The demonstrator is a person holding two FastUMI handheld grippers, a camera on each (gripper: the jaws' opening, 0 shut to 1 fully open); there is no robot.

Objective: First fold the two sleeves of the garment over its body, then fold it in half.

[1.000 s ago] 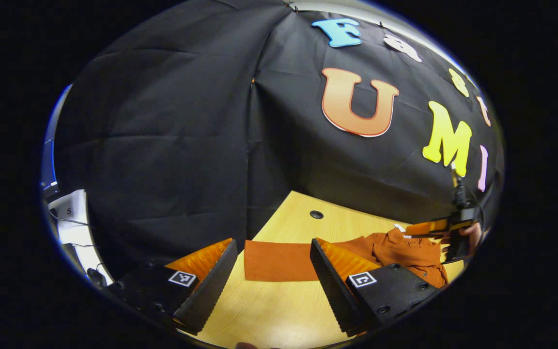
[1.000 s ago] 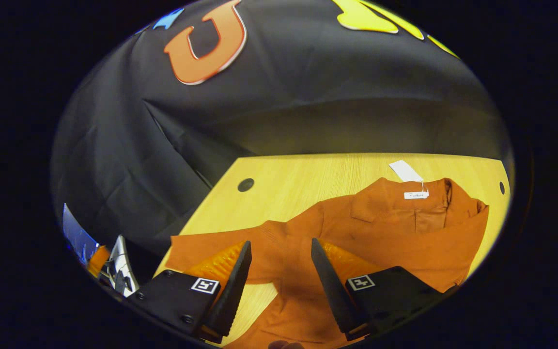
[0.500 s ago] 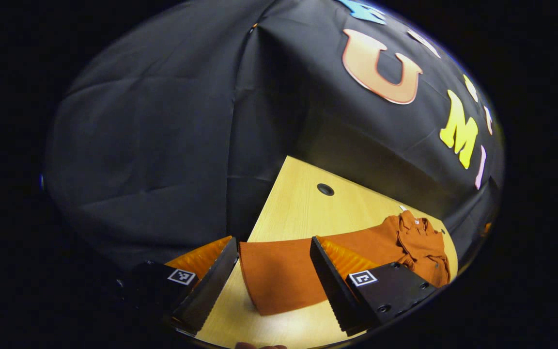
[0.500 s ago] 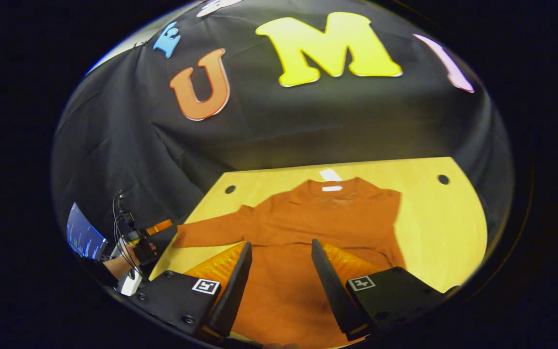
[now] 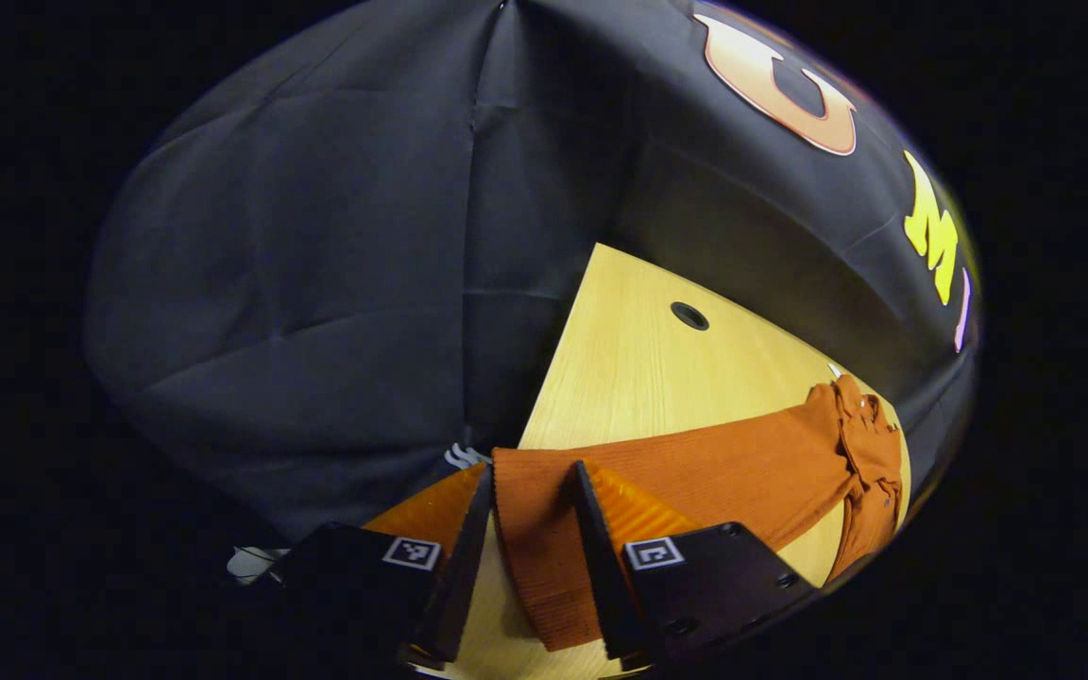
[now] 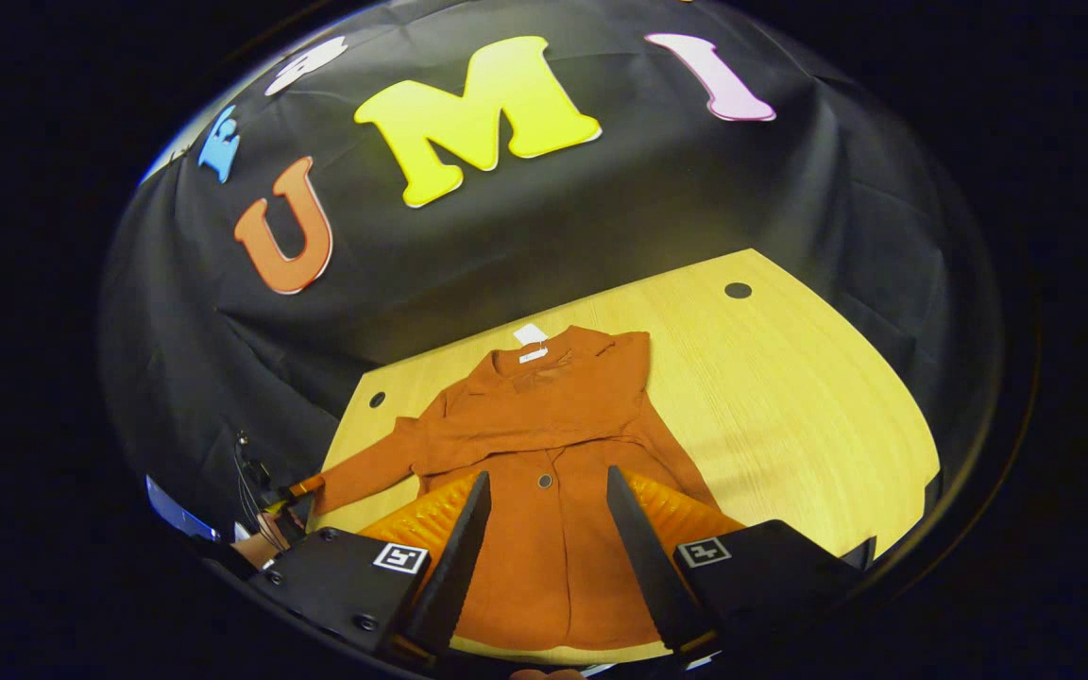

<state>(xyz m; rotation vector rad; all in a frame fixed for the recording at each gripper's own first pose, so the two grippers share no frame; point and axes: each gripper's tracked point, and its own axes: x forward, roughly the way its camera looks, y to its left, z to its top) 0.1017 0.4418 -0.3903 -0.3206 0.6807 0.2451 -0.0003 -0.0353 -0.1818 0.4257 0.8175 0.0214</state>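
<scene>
An orange long-sleeved garment (image 6: pixel 544 444) lies face up on the wooden table (image 6: pixel 790 397), collar toward the wall. One sleeve lies folded across its chest. The other sleeve (image 5: pixel 695 463) stretches out flat to the table's side edge. My left gripper (image 5: pixel 525 567) straddles that sleeve's cuff, its jaws narrowed with a gap left and the cuff filling it. In the right gripper view the left gripper (image 6: pixel 287 493) sits at the sleeve's end. My right gripper (image 6: pixel 544 557) hovers open above the hem, holding nothing.
A white tag (image 6: pixel 532 335) lies at the collar. The tabletop has round cable holes (image 6: pixel 738 290) near its back corners. Bare wood spreads to the right of the garment. A hand (image 6: pixel 256 548) holds the left gripper. The black cloth wall stands close behind the table.
My left gripper has come down over the sleeve cuff and its fingers have narrowed. My right gripper has drawn back from the garment toward the hem, staying open.
</scene>
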